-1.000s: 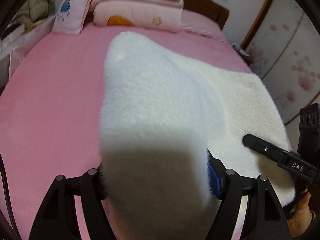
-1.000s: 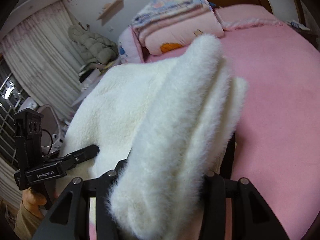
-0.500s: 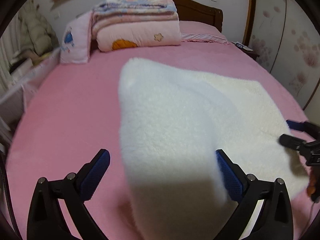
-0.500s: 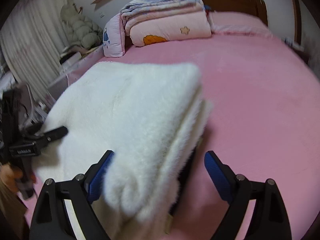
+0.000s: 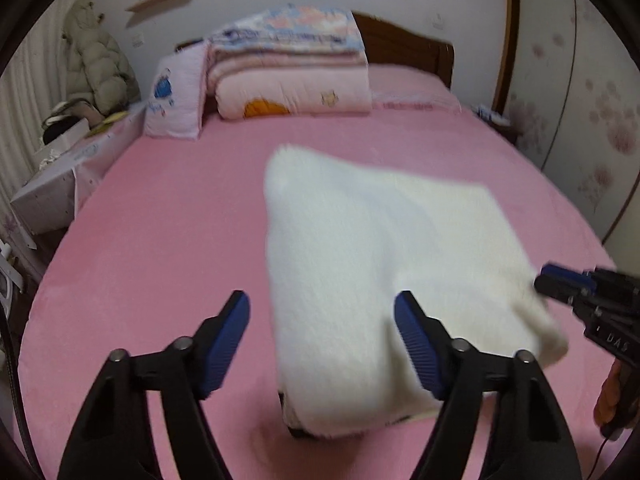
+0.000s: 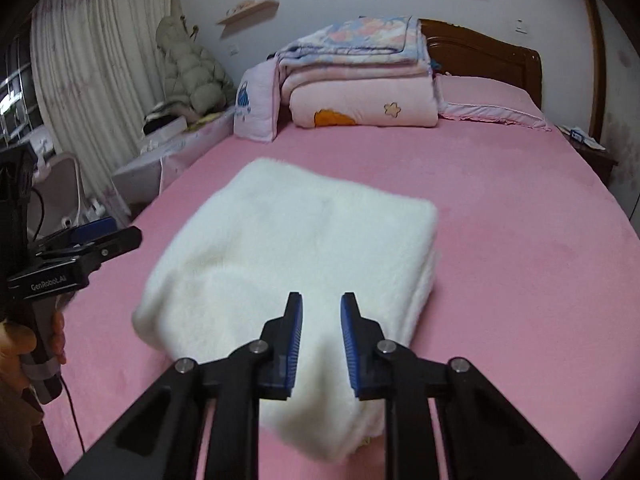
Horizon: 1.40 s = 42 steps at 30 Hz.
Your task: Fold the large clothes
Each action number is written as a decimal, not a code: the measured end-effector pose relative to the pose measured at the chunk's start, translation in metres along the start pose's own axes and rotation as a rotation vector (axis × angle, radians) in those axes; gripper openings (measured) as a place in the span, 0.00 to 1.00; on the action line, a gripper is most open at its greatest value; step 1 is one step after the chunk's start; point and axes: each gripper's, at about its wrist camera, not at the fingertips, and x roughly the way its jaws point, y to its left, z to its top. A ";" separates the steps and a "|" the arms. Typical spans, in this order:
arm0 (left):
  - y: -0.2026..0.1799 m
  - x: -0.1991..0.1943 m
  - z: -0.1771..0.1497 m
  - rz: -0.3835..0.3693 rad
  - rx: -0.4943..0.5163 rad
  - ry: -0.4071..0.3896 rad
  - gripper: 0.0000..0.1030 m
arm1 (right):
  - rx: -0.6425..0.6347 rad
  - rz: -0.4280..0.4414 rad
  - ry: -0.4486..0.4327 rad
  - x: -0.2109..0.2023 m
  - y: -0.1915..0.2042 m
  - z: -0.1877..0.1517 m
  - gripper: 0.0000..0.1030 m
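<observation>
Where the pink bed [image 6: 520, 240] is bare at its middle, a folded white fleece garment [image 6: 288, 248] lies flat. Left gripper [image 5: 320, 344], marked "GenRobot.AI": jaws apart and just closing, gripping nothing, left of the garment. Right gripper [image 6: 321, 336], marked "DAS": jaws narrowly parted and just closing, empty, above the garment's near edge. Stacked quilts [image 6: 360, 80] at the headboard.

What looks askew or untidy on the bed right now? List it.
Little stands out. The white fleece garment lies folded on the pink bed, but the bundle is lopsided: its near-left corner bulges outward, and a dark bit peeks from under its near edge. Both grippers are clear of it.
</observation>
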 end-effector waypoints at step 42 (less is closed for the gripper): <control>-0.209 -0.283 -0.102 -0.067 -0.120 -0.048 0.97 | 0.049 0.035 0.017 -0.304 -0.027 -0.089 0.10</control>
